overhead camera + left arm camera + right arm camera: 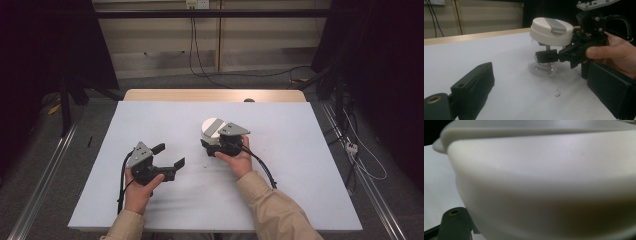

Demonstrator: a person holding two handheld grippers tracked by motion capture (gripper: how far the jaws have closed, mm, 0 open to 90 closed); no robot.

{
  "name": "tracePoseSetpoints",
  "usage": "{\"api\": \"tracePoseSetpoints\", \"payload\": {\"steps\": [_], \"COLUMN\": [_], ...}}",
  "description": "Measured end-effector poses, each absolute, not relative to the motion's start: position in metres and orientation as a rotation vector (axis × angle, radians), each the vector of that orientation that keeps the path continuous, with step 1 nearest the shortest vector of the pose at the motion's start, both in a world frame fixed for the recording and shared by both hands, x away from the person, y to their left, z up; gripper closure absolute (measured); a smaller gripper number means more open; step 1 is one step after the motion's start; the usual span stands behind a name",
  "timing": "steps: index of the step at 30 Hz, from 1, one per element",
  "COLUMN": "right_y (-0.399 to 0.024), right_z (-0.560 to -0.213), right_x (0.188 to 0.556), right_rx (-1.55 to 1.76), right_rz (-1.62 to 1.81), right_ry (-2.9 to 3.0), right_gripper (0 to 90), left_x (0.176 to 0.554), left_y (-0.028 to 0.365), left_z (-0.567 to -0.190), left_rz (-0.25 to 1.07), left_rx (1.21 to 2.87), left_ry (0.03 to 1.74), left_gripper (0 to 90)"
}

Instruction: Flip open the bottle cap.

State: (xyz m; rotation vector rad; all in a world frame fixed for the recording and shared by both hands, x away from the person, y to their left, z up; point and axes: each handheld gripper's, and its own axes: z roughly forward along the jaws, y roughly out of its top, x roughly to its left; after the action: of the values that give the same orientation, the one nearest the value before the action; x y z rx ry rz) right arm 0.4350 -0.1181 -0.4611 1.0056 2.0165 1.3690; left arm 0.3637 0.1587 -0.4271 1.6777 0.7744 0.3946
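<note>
The right gripper (pixel 214 144) has its jaws closed around the clear body of a jar (pixel 544 62), just under the jar's wide white lid (pixel 551 31) — the lid sits right above the jaws, with a grey tab (pixel 556 25) across its top. The jar stands upright on the white table (pixel 300 165). Beside it, to its left and apart from it, the left gripper (pixel 169 156) rests low over the table, jaws spread wide and holding nothing.
</note>
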Motion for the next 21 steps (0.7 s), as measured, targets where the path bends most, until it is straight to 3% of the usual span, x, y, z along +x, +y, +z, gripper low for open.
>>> {"api": "tracePoseSetpoints", "payload": {"steps": [9,21], "right_y": [-0.118,-0.118], "right_z": [-0.461,-0.461], "right_x": [0.434,0.434], "right_rx": [1.0,1.004], "right_rz": [1.358,1.361], "right_ry": [2.017,2.018], "right_gripper": [18.6,18.6], "left_x": [0.37,0.382], "left_y": [0.153,0.138], "left_z": [-0.422,-0.416], "left_rz": [0.391,0.339], "left_rx": [1.677,1.719], "left_ry": [0.794,0.809], "left_gripper": [17.5,43.4]}}
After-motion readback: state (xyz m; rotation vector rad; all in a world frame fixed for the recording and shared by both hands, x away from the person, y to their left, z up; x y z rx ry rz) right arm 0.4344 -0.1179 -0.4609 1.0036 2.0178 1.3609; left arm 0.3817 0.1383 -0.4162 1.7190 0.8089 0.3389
